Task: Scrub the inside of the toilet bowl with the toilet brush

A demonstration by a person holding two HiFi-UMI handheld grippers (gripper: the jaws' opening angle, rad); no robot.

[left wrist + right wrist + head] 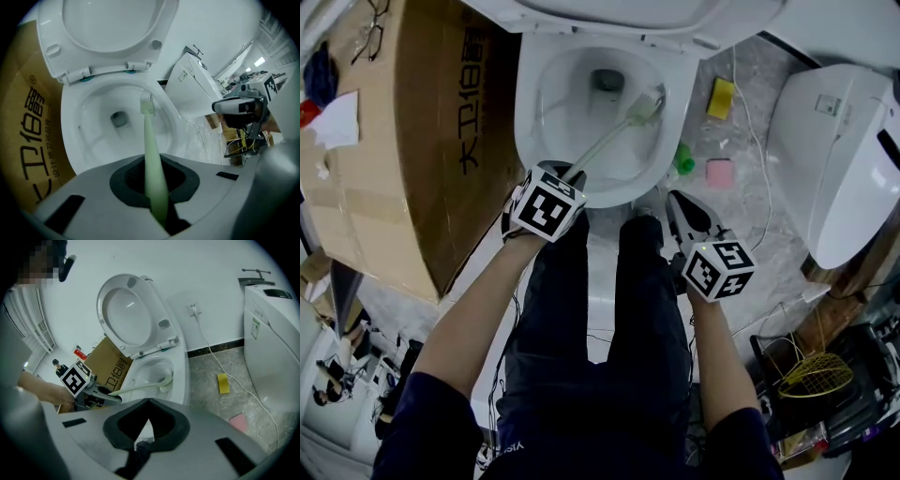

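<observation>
Marble floor (783,267) carries 1 toilet (532,112) ahead of left gripper (569,174) and 1 cardboard box (412,141) to its left. Ahead of right gripper (673,199) lie 1 yellow sponge (721,97), 1 pink sponge (719,172) and 1 white cable (751,131).

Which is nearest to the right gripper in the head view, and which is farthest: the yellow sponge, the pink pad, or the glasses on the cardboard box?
1. Pink pad: on the floor, just right of the right gripper.
2. Yellow sponge: on the floor, farther up the picture.
3. Glasses: on the cardboard box, at the far upper left.
</observation>
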